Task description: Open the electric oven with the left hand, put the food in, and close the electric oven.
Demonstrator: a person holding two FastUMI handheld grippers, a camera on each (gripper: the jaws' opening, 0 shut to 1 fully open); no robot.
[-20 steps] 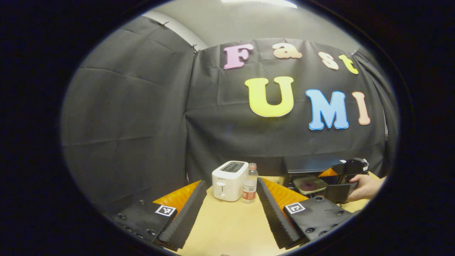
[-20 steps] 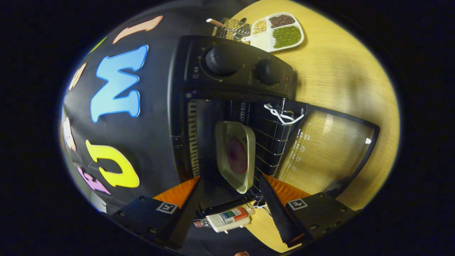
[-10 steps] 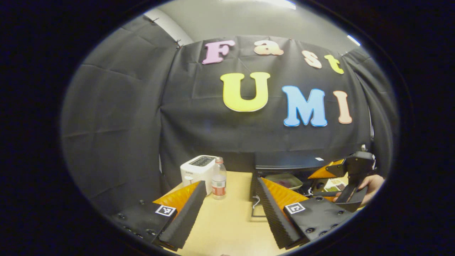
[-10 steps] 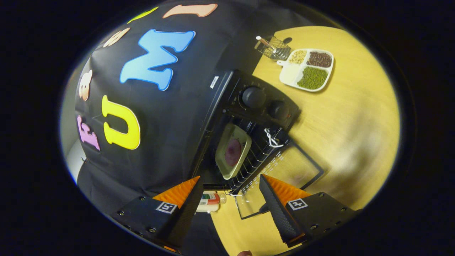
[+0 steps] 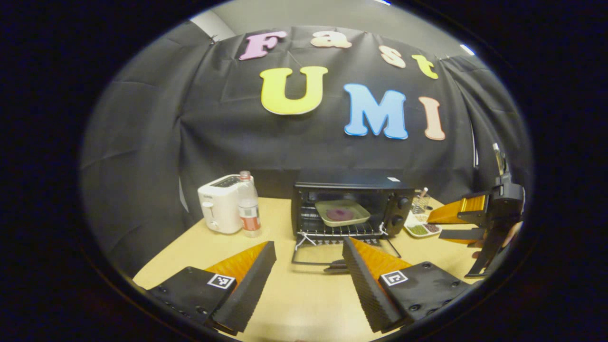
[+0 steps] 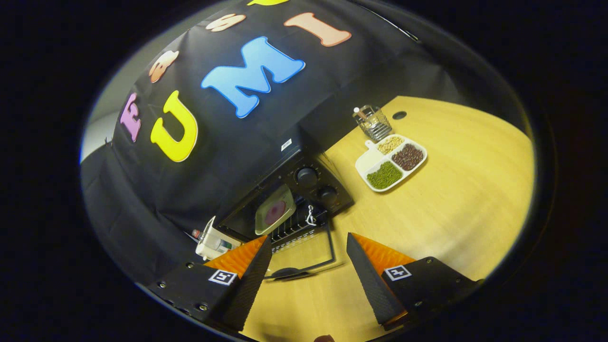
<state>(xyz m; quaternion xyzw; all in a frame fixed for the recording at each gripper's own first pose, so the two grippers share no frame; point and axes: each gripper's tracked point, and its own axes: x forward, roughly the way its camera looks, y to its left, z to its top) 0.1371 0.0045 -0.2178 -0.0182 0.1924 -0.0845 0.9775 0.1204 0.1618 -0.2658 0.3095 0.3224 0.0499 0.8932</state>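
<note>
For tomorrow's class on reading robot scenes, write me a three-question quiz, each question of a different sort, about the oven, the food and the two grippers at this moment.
1. True or false: the oven door is shut.
2. Multiple choice: where is the tray of food? A) on the table beside the toaster; B) on the rack inside the oven; C) between the right gripper's fingers.
3. Short answer: what does the left gripper hold?

Key
1. False: the door lies folded down and open in front of the oven.
2. B.
3. Nothing: its fingers stand apart over the table, short of the door. The right gripper is open and empty too.
</note>
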